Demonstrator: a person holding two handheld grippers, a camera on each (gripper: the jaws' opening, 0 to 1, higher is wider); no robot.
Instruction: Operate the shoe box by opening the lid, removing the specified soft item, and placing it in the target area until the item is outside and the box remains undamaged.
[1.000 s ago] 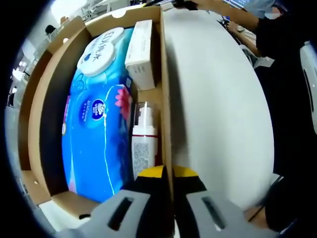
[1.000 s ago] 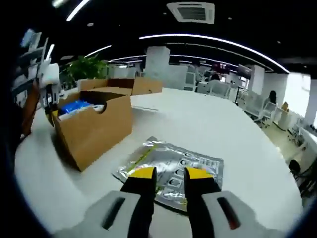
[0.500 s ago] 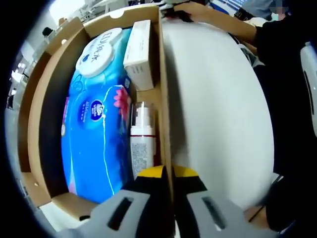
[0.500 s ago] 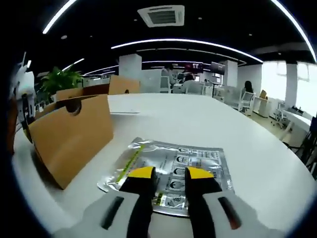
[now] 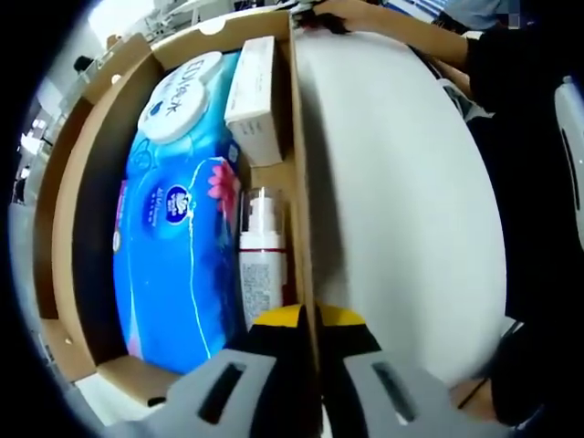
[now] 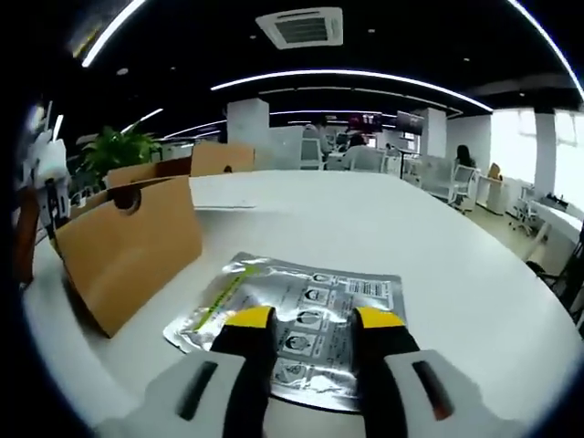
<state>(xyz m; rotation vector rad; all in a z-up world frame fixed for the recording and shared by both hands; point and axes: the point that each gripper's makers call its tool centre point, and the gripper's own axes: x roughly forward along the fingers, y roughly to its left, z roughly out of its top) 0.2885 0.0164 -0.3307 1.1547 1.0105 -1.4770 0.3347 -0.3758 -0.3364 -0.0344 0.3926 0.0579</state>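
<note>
Now, in the left gripper view, the open shoe box lies lengthwise on the white tabletop, its brown cardboard walls running up the frame. Against its left side, a large blue soft pack of wipes with a white round lid fills most of the floor. To the right of the pack, a white carton sits at the far end, and nearer the camera a small white pump bottle with a red band lies along the right wall. The left tool has its yellow-tipped jaws closed tightly on the top edge of that right wall, one jaw inside and one outside. Farther right, across the bare tabletop, a person's arm in a dark sleeve reaches over the far edge.

In the right gripper view, the shoe box stands at the left, with the other tool at its edge and a green plant behind. To the right of the box, a silver foil pouch lies flat on the tabletop, outside the box and apart from it. The right tool hovers over the pouch's near edge with its jaws spread and nothing between them.
</note>
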